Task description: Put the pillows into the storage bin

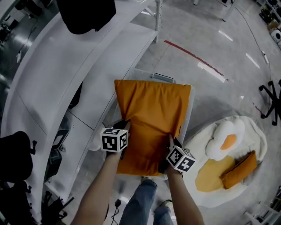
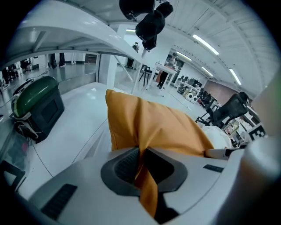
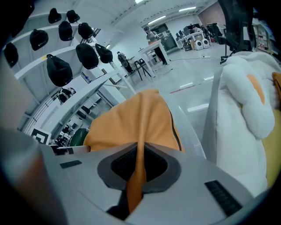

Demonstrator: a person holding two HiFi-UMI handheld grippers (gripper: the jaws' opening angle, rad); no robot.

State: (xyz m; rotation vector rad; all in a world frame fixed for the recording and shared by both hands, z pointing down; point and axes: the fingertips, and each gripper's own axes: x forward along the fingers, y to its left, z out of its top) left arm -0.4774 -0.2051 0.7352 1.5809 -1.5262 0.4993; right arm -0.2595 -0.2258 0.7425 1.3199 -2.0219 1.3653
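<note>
A big orange pillow [image 1: 151, 123] hangs over the clear storage bin [image 1: 189, 110] on the floor, covering most of its opening. My left gripper [image 1: 125, 127] is shut on a fold of the pillow's near left edge. My right gripper [image 1: 170, 141] is shut on a fold of its near right edge. In the left gripper view the orange fabric [image 2: 145, 167] is pinched between the jaws, and in the right gripper view the orange fabric [image 3: 138, 169] likewise. A fried-egg shaped pillow [image 1: 226, 140] and a small orange bolster [image 1: 239, 170] lie on a white and yellow cushion [image 1: 210, 176] at the right.
A white curved shelf unit [image 1: 57, 79] runs along the left, with a black bag [image 1: 85, 13] on top. A green case [image 2: 33, 105] sits on its lower shelf. An office chair base [image 1: 273, 94] stands at the far right. My legs [image 1: 142, 204] are below the bin.
</note>
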